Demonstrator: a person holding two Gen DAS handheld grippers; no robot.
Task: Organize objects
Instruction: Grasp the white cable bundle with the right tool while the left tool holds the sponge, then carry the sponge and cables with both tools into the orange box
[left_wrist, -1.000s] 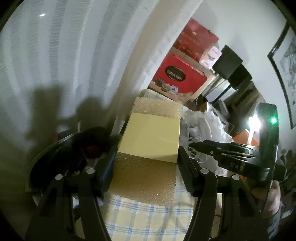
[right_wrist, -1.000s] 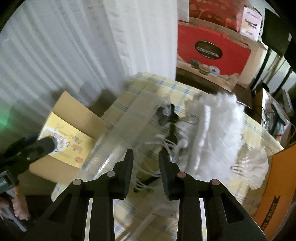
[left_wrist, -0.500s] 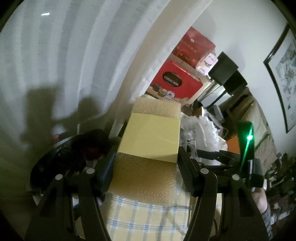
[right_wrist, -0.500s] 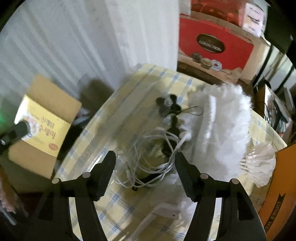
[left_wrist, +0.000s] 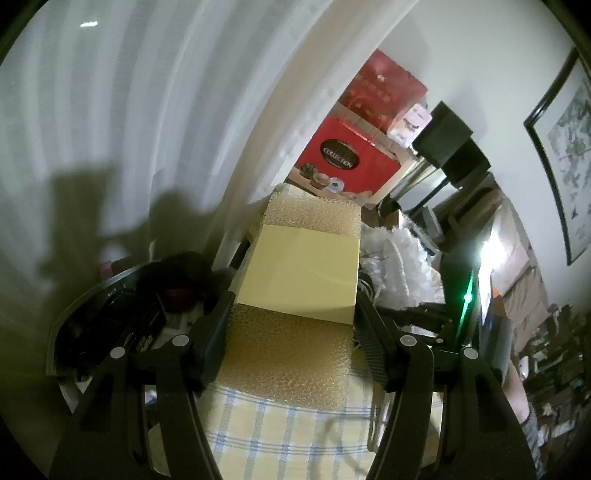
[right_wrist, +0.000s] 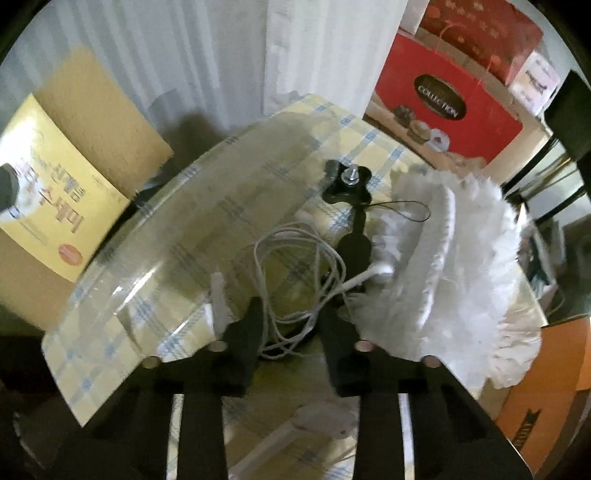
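Observation:
My left gripper (left_wrist: 291, 317) is shut on a tan sponge pack with a yellow paper sleeve (left_wrist: 303, 273), held above the checked tablecloth; the pack also shows at the left of the right wrist view (right_wrist: 62, 206). My right gripper (right_wrist: 291, 325) hangs low over a tangle of white cable (right_wrist: 295, 266) on the table, jaws partly closed around the cable's near loops; whether they grip it I cannot tell. A black knobbed mount (right_wrist: 347, 184) lies beyond the cable. A white fluffy duster (right_wrist: 450, 266) lies to the right.
A clear plastic sheet (right_wrist: 184, 240) lies over the yellow checked tablecloth (right_wrist: 373, 144). A white flat box (right_wrist: 306, 432) lies near the table's front. A black tray of dark items (left_wrist: 122, 314) sits left. Red gift boxes (right_wrist: 443, 110) and an orange box (right_wrist: 546, 387) stand beyond.
My right gripper opened wide, then dropped toward the white cable and narrowed its jaws around it. The left gripper keeps holding the sponge pack, almost still.

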